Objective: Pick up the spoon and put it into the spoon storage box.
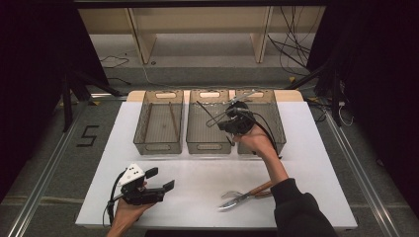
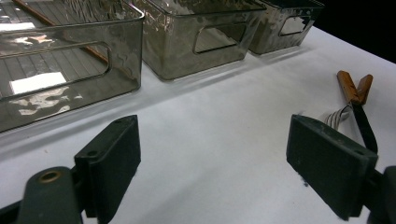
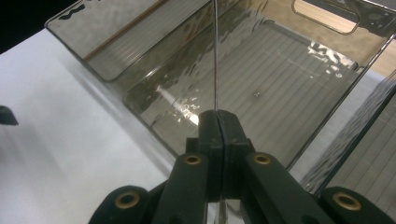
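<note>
1. The right gripper (image 1: pixel 228 120) is at the upper middle of the high view, above the middle bin (image 1: pixel 209 122). Its jaws are pressed together on a thin wire whisk (image 1: pixel 213 117); in the right gripper view the wire (image 3: pixel 215 56) rises straight up from the closed jaws over the bin floor.
2. The left gripper (image 1: pixel 160 181) rests low at the lower left of the high view, jaws spread wide and holding nothing, just above the bench (image 1: pixel 197 173).
3. The tongs (image 1: pixel 244 196), with brown handles, lie on the bench at the lower middle of the high view, near the right forearm; in the left gripper view they (image 2: pixel 355 91) sit at the right edge.
4. Risk, as I judge it: the grip is on one thin wire, so the whisk could swivel or slip between the pads and drop askew, catching on the bin rim instead of landing inside.
5. A long whisk let go at a slant may lean on the wall or tip out toward the right bin (image 1: pixel 269 121).
6. The right sleeve passes close over the tongs; pulling the arm back could nudge them toward the bench edge.
7. The left bin (image 1: pixel 159 123), at the upper left of the row, holds thin brown sticks (image 1: pixel 173 118).
8. The bench is white and matte. Around it are grey floor, floor rails, a marked "5" at the left, a wooden shelf frame at the top, loose cables and dark curtains at both sides.
</note>
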Demonstrator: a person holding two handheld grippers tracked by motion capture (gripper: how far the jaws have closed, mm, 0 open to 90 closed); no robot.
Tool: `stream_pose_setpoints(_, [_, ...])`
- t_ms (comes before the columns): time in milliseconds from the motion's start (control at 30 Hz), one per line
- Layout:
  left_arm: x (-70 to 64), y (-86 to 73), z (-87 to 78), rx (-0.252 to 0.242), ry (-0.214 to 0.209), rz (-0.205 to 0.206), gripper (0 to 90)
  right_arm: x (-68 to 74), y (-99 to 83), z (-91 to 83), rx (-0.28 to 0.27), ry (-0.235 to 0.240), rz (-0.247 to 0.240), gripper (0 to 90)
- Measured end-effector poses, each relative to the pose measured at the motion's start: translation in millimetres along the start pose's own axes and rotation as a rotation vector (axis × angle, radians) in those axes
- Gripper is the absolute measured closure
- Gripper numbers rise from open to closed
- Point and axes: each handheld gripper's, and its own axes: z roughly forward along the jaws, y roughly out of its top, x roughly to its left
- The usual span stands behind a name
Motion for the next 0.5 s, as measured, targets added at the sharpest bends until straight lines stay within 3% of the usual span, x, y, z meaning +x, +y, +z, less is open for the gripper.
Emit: stream_pose_setpoints(500, [-0.6, 0.0, 0.3, 0.004, -0.002, 0.005, 17.6, -7.6, 16.7, 21.3, -0.003, -0.039, 0.081, 90.0])
